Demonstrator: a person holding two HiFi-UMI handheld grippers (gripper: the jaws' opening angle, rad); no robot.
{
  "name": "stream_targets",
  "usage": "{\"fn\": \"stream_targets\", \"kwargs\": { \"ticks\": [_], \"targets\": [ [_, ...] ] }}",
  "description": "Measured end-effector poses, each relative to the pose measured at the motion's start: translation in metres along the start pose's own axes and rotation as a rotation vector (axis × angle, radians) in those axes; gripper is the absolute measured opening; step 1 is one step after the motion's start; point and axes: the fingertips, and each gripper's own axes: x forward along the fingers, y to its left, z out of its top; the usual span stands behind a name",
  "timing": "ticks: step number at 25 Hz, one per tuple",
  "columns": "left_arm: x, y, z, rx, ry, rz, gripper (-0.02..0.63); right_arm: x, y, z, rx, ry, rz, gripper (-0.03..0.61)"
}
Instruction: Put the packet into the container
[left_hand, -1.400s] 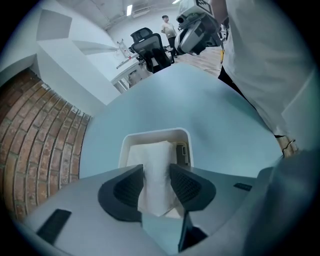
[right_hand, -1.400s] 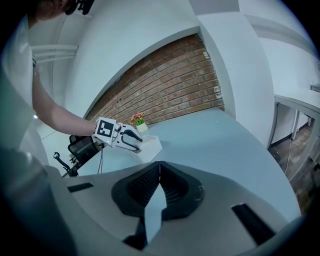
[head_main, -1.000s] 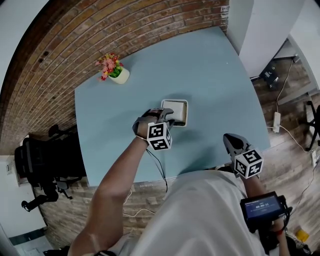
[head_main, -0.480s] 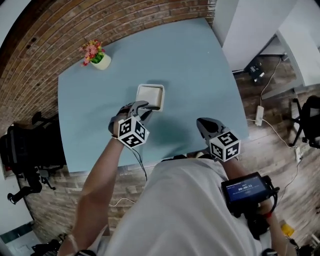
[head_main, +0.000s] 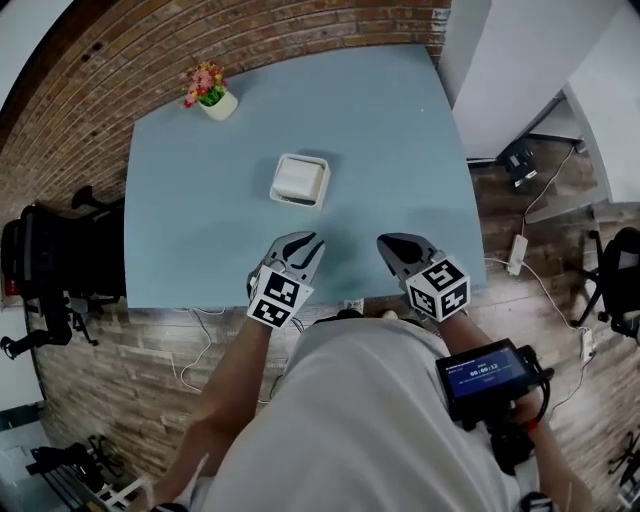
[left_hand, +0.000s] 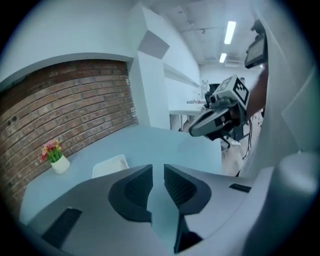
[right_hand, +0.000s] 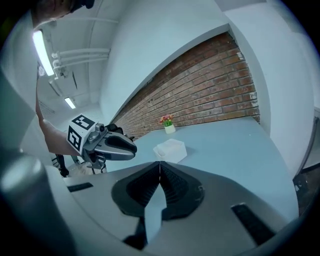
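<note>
- Count: one potted flower (head_main: 214, 100), one white square container (head_main: 299, 180), two tongs. I cannot tell the packet apart from the container's white inside.
- Container sits near the middle of the surface (head_main: 390, 130), well ahead of both tongs and touched by neither.
- Left tongs (head_main: 308, 241): jaws have just been closing, now a narrow gap with nothing between them; released, over the near edge.
- Right tongs (head_main: 386, 243): jaws pressed together, clenched on nothing, also at the near edge.
- Surface: pale blue, with the flower at its far left corner.
- Room: brick wall (head_main: 150, 45) behind, black chair (head_main: 55, 265) at left, wood floor (head_main: 545, 215) at right.
</note>
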Motion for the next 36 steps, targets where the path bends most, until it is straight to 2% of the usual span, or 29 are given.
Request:
{"fn": "stream_targets", "kwargs": {
  "ticks": [5, 7, 10, 13, 23, 36],
  "targets": [
    [-0.018, -0.018, 0.002, -0.25, -0.107, 0.037, 0.052, -0.01, 0.007, 0.001, -0.02, -0.018, 0.036, 0.009],
    [-0.028, -0.021, -0.001, -0.314, -0.135, 0.059, 0.037, -0.014, 0.013, 0.003, -0.033, -0.035, 0.057, 0.009],
    [-0.045, -0.03, -0.007, -0.365, -0.172, 0.091, 0.014, -0.021, 0.026, 0.005, -0.055, -0.068, 0.097, 0.009],
    [-0.058, -0.041, -0.012, -0.396, -0.203, 0.106, 0.011, -0.028, 0.037, 0.004, -0.076, -0.086, 0.121, 0.009],
    [-0.073, -0.06, -0.027, -0.468, -0.221, 0.142, 0.011, -0.03, 0.057, -0.003, -0.103, -0.072, 0.171, 0.009],
    [-0.078, -0.063, -0.024, -0.466, -0.231, 0.146, 0.011, -0.029, 0.07, -0.004, -0.136, -0.052, 0.2, 0.009]
  ]
}}
